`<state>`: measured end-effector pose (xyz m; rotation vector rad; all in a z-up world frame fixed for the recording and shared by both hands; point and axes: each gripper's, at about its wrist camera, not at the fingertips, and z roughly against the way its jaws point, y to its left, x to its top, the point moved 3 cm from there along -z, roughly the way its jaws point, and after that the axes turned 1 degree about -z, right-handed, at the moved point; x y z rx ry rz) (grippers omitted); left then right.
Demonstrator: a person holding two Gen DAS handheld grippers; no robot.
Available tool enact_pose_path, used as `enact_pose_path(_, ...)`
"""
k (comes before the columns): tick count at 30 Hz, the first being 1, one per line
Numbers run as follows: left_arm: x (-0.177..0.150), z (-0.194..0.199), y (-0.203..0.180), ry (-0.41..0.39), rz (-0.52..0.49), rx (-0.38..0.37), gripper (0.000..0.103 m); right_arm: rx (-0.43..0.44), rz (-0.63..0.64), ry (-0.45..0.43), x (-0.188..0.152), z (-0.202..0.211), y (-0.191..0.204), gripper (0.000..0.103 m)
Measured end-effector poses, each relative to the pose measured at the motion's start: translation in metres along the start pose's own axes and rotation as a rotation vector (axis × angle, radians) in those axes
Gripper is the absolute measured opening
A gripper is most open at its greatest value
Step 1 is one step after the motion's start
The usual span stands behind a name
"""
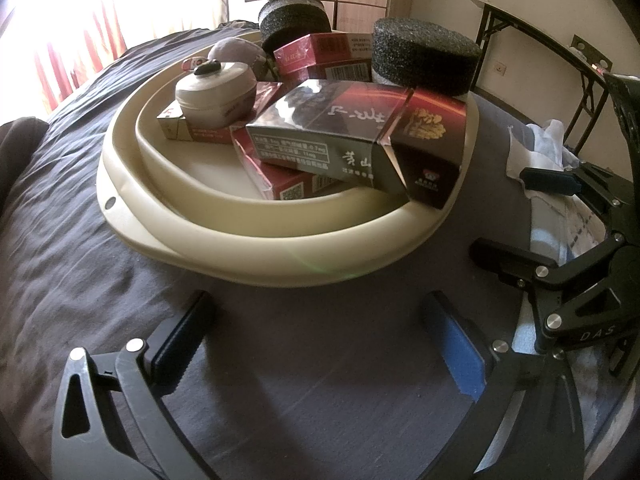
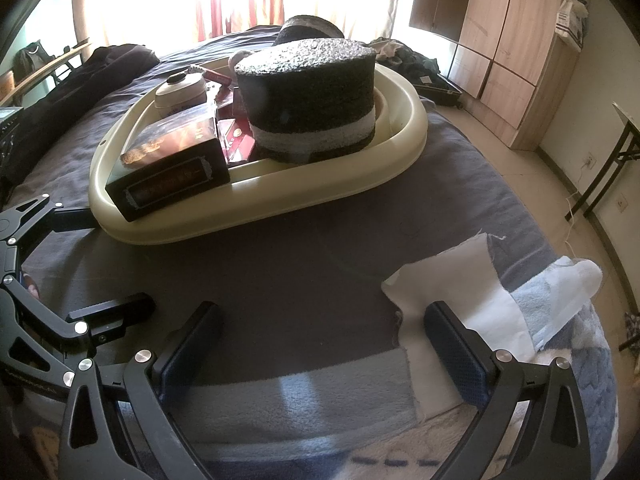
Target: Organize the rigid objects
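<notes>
1. On the dark grey bedsheet [image 1: 80,240] sits a cream plastic basin [image 1: 248,240], and that's where all the rigid stuff is piled.
2. Inside the basin: a big dark cigarette carton [image 1: 340,132] lying tilted across red cigarette packs [image 1: 288,184], with a small round cream jar [image 1: 218,94] on top of another pack toward the basin's far left.
3. Two black foam cylinders [image 1: 424,56] stand at the basin's far side; from the right wrist view the nearer one [image 2: 308,96] has a pale band around it.
4. The left gripper [image 1: 320,340] hovers just in front of the basin, jaws spread wide, nothing between them.
5. The right gripper [image 2: 320,344] is also in front of the basin, jaws wide and empty, over a blue and white towel [image 2: 460,300] lying near the basin.
</notes>
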<state>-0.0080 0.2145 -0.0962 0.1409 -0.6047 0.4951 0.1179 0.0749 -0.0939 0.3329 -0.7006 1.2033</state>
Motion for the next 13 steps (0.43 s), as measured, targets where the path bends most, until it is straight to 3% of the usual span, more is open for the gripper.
enact_pose_path(13, 0.0006, -0.0001, 0.0005, 0.000, -0.002, 0.001, 0.103, 0.000, 0.000, 0.000, 0.0000, 0.0000, -0.0001, 0.103)
